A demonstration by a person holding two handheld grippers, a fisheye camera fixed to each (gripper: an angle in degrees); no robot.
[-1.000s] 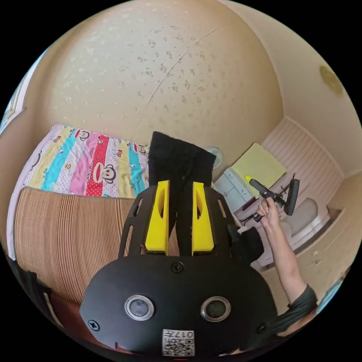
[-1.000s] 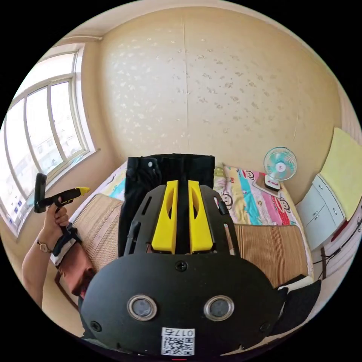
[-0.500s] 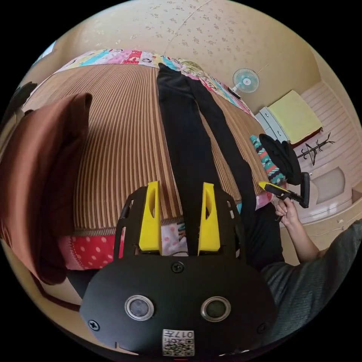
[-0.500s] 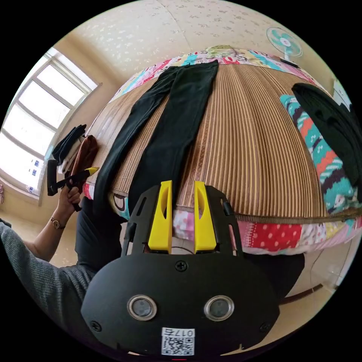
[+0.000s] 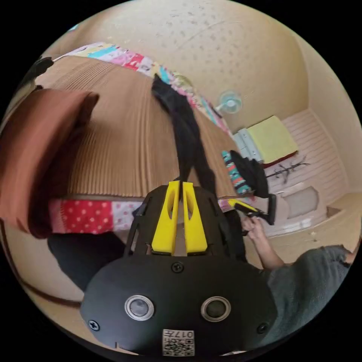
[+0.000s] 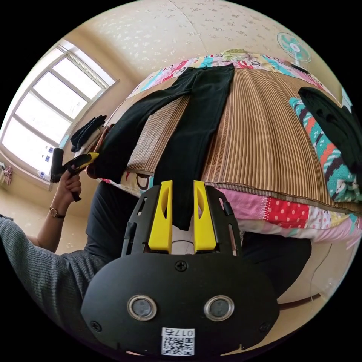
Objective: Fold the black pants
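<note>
The black pants (image 6: 200,113) lie lengthwise on the striped mat (image 6: 264,132) of the bed, waist at the far end and legs spread apart toward me. One leg's hem hangs over the near bed edge between the parted jaws of my right gripper (image 6: 183,184), which is open. The other leg runs out to my left gripper (image 6: 81,160), held in a hand at the left. In the left gripper view the left gripper (image 5: 179,184) is shut on that leg of the pants (image 5: 181,113), slightly lifted. The right gripper (image 5: 250,207) shows there in a hand.
A brown garment (image 5: 37,151) lies at the mat's left edge. A black garment (image 6: 339,117) rests on a colourful knit (image 6: 328,158) at the right edge. A fan (image 6: 293,47) stands past the bed, a window (image 6: 45,113) at left. The person's grey sleeve (image 6: 37,256) is close.
The left gripper's jaws, wide apart half a second ago, have closed on a pant leg. The right gripper stays open; a leg hem now hangs between its jaws. Both cameras shifted.
</note>
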